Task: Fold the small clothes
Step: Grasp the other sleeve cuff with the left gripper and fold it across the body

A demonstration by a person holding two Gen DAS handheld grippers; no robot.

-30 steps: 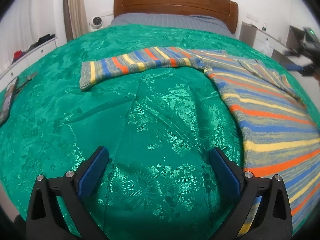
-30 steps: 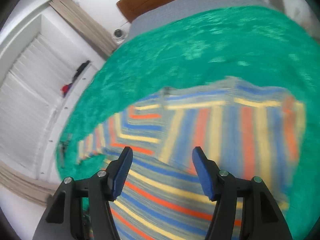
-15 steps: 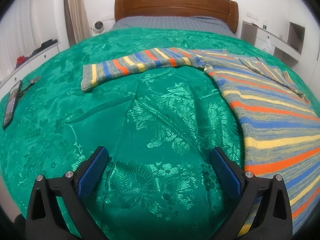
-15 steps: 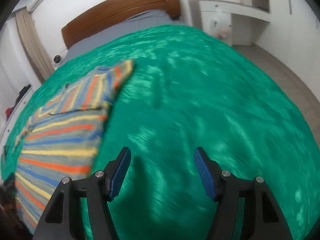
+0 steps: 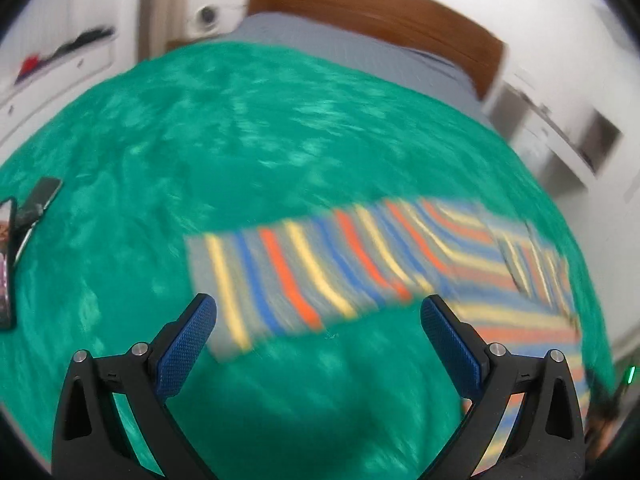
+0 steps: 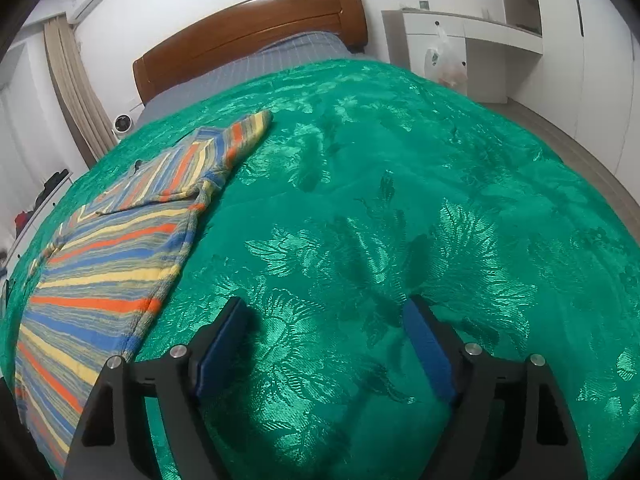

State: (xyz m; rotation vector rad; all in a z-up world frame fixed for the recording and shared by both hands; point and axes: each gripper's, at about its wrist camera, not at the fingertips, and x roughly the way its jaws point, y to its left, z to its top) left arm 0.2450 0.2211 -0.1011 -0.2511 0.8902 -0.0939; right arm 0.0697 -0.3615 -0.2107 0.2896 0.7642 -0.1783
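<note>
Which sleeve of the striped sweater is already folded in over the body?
The far sleeve of the striped knit sweater lies across the chest; the other sleeve, before the left gripper, still stretches flat over the green bedspread.

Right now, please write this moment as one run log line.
sweater: flat on green bedspread, one sleeve already folded | left gripper: open, empty, above outstretched sleeve | right gripper: opening, empty, over bedspread

place: home bedroom | evidence: bed [image 6: 400, 200], wooden headboard [image 6: 248, 28], curtain [image 6: 76, 84]

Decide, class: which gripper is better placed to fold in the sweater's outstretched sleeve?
Left. The left gripper is open with the sleeve just ahead; the right gripper, jaws opening, faces bare bedspread.
</note>
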